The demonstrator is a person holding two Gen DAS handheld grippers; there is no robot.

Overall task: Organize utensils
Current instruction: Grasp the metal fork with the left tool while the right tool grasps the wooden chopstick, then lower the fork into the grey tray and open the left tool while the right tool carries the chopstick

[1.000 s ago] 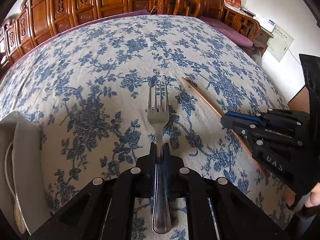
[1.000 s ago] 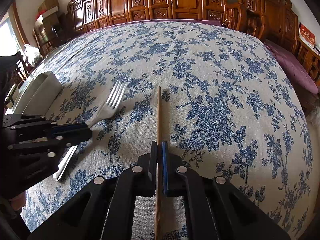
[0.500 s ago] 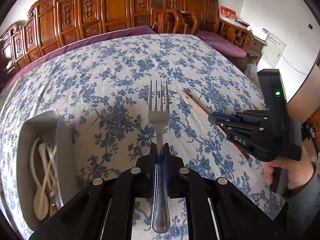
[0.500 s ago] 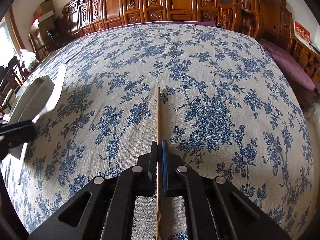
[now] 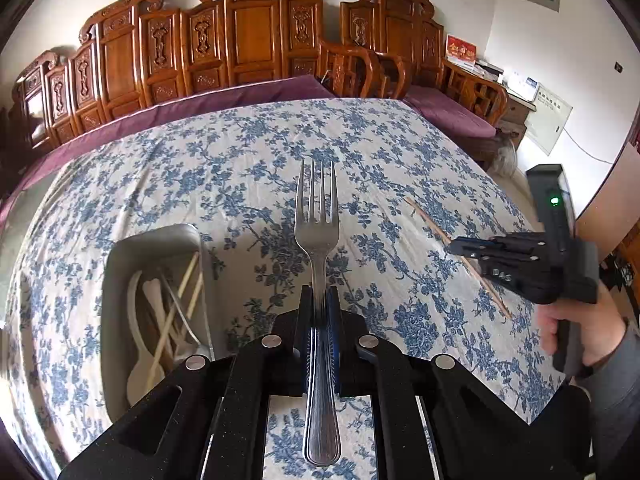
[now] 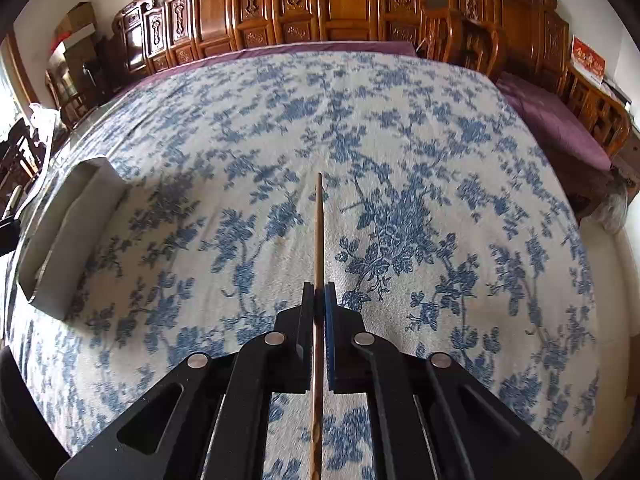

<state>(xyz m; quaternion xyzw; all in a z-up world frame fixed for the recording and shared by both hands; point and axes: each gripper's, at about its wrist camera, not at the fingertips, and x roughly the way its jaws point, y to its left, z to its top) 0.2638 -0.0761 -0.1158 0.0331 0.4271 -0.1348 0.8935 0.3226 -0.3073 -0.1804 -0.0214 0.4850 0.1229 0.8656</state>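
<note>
My left gripper (image 5: 319, 294) is shut on a steel fork (image 5: 317, 220), tines pointing forward, held above the table. A white utensil tray (image 5: 120, 252) lies just to its left, holding a white spoon, chopsticks and other utensils. My right gripper (image 6: 319, 290) is shut on a wooden chopstick (image 6: 319, 224) that points forward, held above the cloth. The right gripper also shows in the left wrist view (image 5: 456, 247), holding the chopstick (image 5: 426, 218). The tray shows at the far left in the right wrist view (image 6: 68, 232).
The table is covered by a blue floral cloth (image 5: 240, 168). Carved wooden chairs (image 5: 248, 48) line the far edge, and a purple-cushioned bench (image 5: 452, 114) stands at the right. The table's right edge drops off near the right hand.
Both grippers have risen from the table with the fork and the chopstick. The left gripper has moved toward the tray, whose inside now shows.
</note>
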